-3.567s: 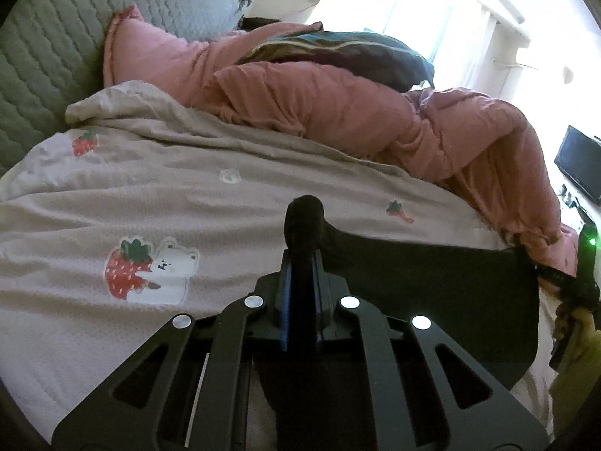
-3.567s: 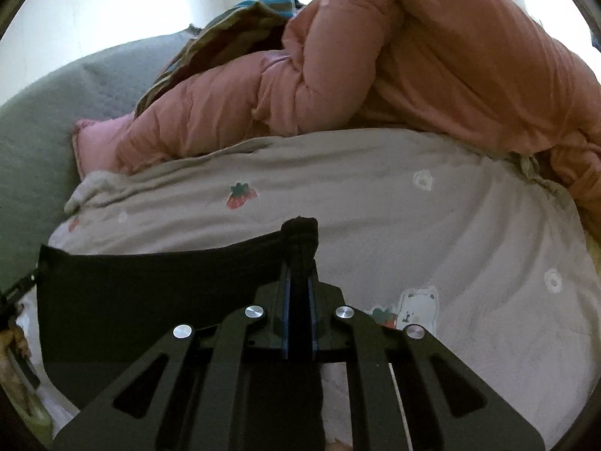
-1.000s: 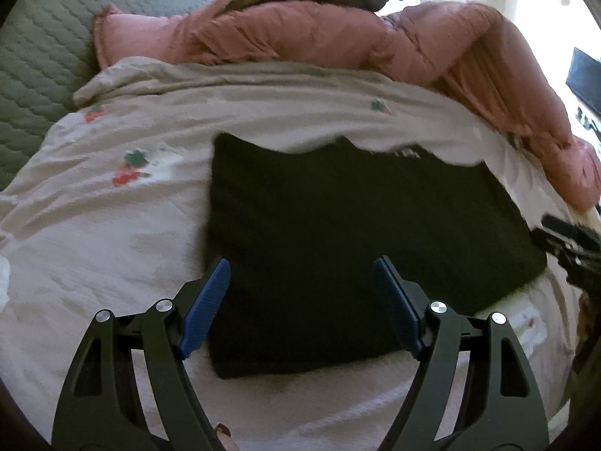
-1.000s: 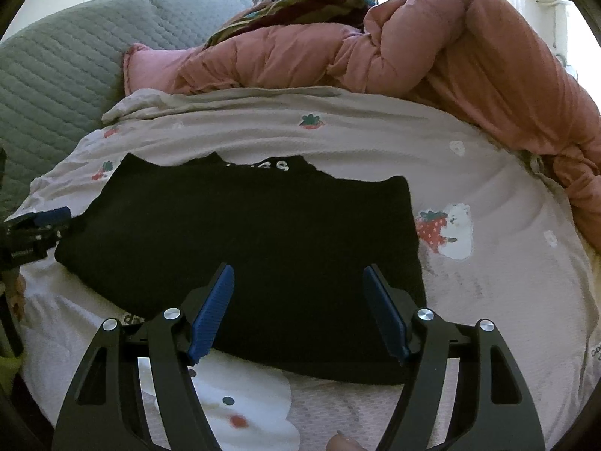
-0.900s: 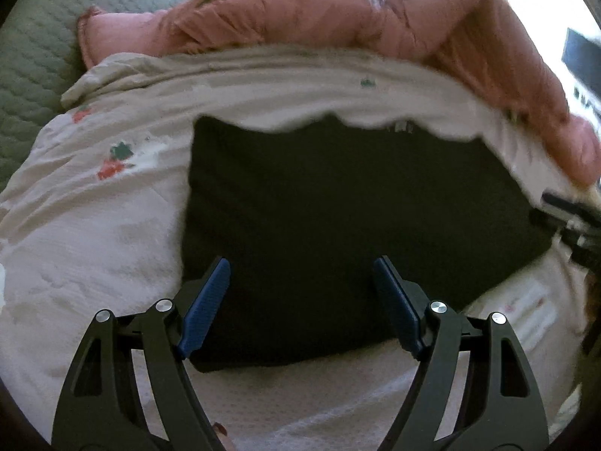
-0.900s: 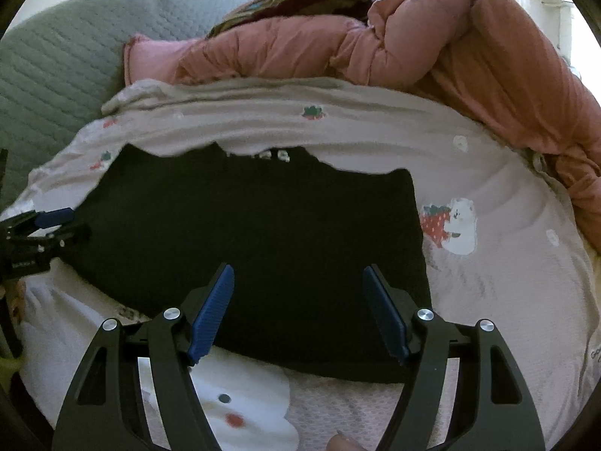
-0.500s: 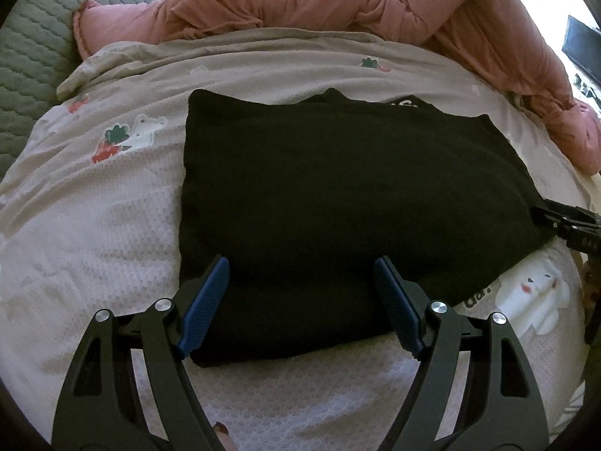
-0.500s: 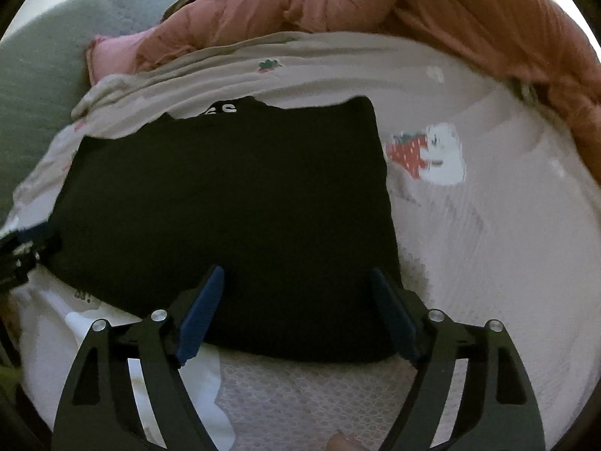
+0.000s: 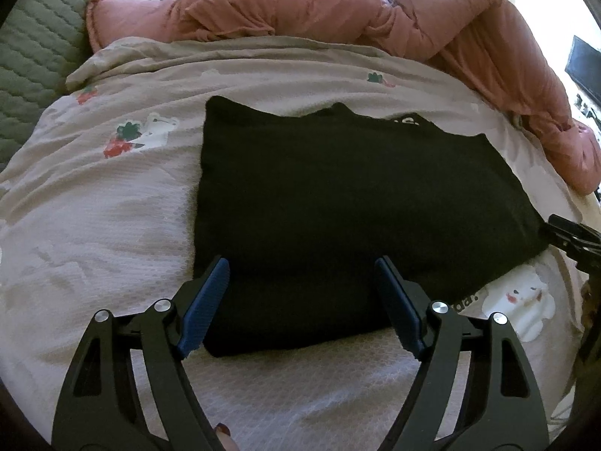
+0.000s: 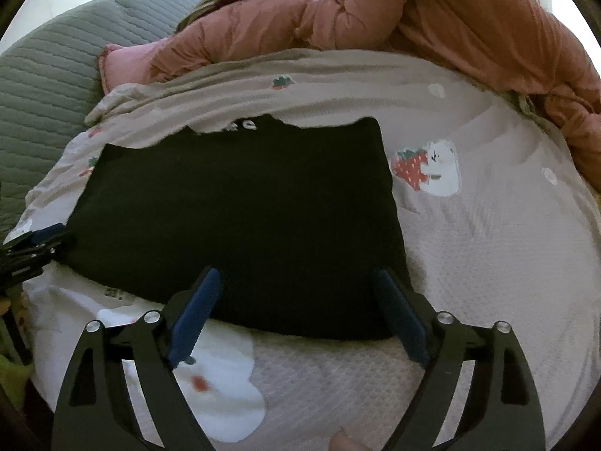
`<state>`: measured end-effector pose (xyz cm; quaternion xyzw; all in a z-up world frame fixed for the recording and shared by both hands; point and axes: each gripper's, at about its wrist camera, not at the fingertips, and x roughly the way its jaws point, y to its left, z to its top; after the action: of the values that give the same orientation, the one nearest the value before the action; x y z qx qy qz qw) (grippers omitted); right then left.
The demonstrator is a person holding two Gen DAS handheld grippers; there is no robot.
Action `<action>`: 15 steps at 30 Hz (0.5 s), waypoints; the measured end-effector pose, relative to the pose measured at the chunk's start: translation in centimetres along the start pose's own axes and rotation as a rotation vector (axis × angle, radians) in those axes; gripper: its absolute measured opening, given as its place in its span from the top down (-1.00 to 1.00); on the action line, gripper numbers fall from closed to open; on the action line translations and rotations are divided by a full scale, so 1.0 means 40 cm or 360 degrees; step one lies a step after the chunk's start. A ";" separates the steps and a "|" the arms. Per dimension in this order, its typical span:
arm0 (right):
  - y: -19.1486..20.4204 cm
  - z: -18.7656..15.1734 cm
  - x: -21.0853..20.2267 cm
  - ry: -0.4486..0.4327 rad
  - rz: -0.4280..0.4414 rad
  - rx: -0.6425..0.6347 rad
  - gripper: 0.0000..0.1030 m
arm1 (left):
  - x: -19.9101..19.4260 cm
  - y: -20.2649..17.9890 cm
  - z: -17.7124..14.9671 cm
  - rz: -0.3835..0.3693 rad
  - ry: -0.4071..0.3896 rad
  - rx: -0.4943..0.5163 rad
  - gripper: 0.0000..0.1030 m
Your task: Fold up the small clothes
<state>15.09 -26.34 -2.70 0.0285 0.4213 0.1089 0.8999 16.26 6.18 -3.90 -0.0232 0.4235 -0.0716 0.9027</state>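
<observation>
Hovering spread and empty, left gripper and right gripper flank the black garment lying flat at twelve o'clock on the strawberry-print blanket; next fold likely needs fresh edge grasps.

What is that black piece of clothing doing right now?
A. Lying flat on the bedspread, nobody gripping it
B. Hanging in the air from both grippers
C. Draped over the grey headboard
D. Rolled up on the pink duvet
A: the black garment lies flat on the bedspread, and both the left gripper and right gripper are open over its near edge.
</observation>
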 end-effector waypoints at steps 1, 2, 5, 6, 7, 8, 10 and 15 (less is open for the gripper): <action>0.006 0.003 -0.008 -0.0011 0.0006 -0.0007 -0.69 | -0.004 0.002 0.001 0.0009 -0.0007 -0.0007 -0.54; 0.010 0.006 -0.014 -0.0020 0.0008 -0.0012 -0.72 | -0.008 0.004 0.001 0.0017 -0.0013 -0.0015 -0.57; 0.025 0.015 -0.030 -0.0049 0.0004 -0.0040 -0.74 | -0.024 0.012 0.004 0.0012 -0.0033 -0.0037 -0.59; 0.030 0.017 -0.034 -0.0054 0.0007 -0.0044 -0.75 | -0.029 0.015 0.005 0.0015 -0.0038 -0.0041 -0.64; 0.035 0.020 -0.039 -0.0061 0.0013 -0.0050 -0.78 | -0.036 0.018 0.007 0.0023 -0.0048 -0.0048 -0.67; 0.043 0.023 -0.044 -0.0072 0.0019 -0.0058 -0.79 | -0.040 0.020 0.008 0.0027 -0.0054 -0.0052 -0.69; 0.055 0.028 -0.051 -0.0083 0.0024 -0.0075 -0.81 | -0.049 0.024 0.011 0.0047 -0.0062 -0.0059 -0.81; 0.095 0.040 -0.063 -0.0107 0.0029 -0.0133 -0.84 | -0.064 0.036 0.014 0.0072 -0.0072 -0.0082 -0.81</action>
<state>14.09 -23.13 0.75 -0.0017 0.3858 0.1335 0.9129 15.22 7.98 -1.74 -0.0385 0.4051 -0.0396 0.9126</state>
